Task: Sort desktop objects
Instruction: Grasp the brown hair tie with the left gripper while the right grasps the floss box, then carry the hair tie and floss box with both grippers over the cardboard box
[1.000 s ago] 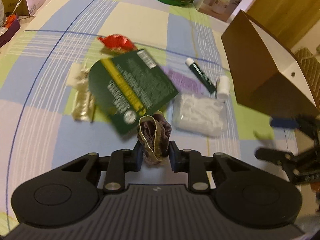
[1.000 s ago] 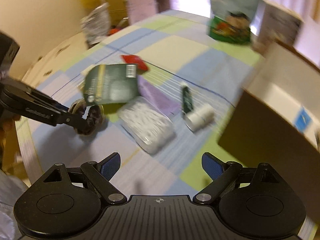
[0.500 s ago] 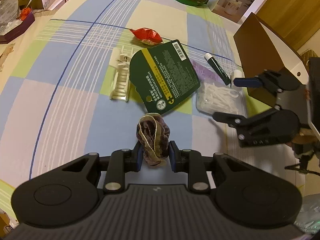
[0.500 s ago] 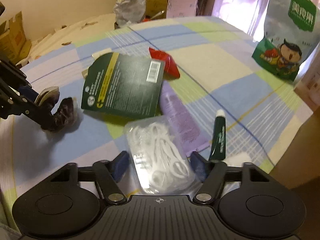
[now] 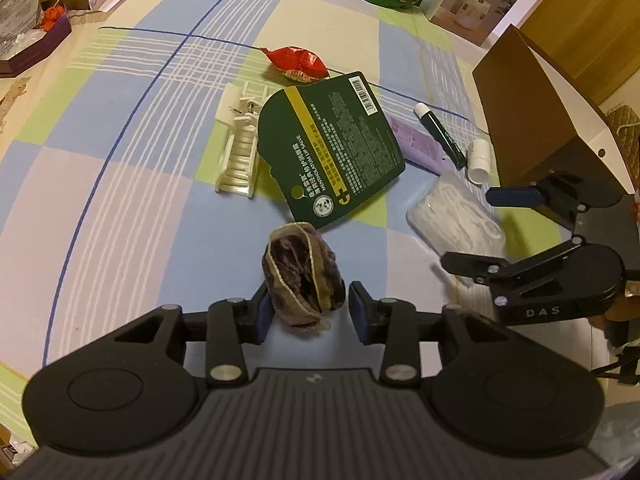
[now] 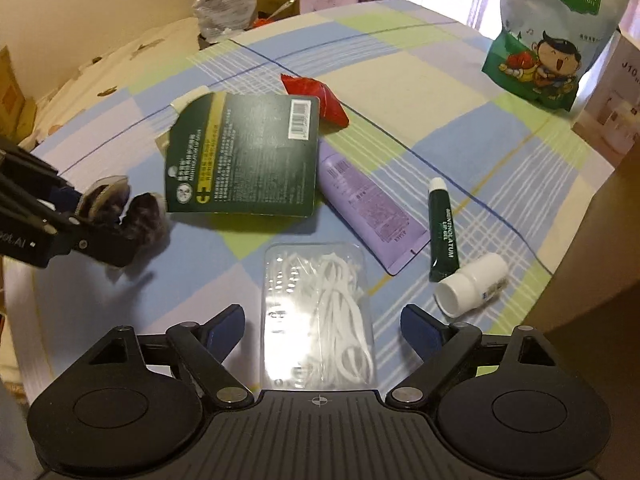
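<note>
Two hand-held claws work over a worktop w/ a pastel checked cloth [image 5: 120, 184]. The left claw [image 5: 310, 310] has a crumpled brown-purple fabric scrunchie [image 5: 303, 274] between its blue pads; the jaws are opening, a gap shows on the right pad, so the scrunchie looks to be set down on the cloth near the front edge, just below a dark green cardboard lip-salve backing card [image 5: 330, 150]. The right claw [image 6: 322, 326] is spread wide and opening, straddling a clear plastic case of white floss picks [image 6: 318, 316] w/o pressing it. Beside that case lie a flat lilac sachet [image 6: 368, 208], a slim dark green lip-gel tube [image 6: 442, 228] and a small white cap or bottle [image 6: 472, 284]. Farther off: a red crinkled wrapper [image 6: 316, 98], a white plastic rack [image 5: 240, 144], a brown open box [image 5: 532, 120] at right. Step in hand, as I judge it: releasing the scrunchie, lining up on the floss case. Next, probably, the right claw must close on the case's long sides and lift, likely toward the box; the slick plastic may slip.
</note>
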Motion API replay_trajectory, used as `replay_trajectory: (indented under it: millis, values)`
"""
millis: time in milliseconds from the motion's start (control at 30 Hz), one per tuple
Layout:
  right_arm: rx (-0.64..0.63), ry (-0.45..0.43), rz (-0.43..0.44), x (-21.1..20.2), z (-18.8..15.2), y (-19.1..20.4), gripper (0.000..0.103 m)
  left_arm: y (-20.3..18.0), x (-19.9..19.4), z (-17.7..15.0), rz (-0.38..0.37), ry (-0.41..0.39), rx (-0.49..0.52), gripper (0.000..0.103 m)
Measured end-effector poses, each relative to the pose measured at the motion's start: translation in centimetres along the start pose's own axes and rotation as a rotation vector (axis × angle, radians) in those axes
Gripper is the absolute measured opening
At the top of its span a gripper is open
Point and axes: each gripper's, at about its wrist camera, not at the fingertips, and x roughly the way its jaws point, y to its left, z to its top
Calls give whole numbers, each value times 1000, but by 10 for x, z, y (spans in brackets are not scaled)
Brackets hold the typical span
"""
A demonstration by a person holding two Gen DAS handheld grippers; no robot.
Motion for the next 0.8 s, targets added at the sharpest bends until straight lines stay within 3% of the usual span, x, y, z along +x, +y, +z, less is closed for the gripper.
replay_trajectory:
  millis: [33,100,167,233,533,800]
  values:
    - [16,-11,20,-1,-2,0,60,0,1,0,3,-2,-1,34]
    - [9,1,14,-6,-4,3,60,-1,4,0,10,-6,-4,33]
    - [28,24,20,-12,-9,4,60,-1,5,0,15,-7,-3,23]
    - [71,39,31,-20,-18,0,60,-4,4,-1,18,-5,13,21]
    - [380,22,82,-82,-67,-45,60,-45,-16,-4,36,22,180,20]
    - [570,3,51,-123,-114,-79,60,-107,-27,5,-39,-16,345,20]
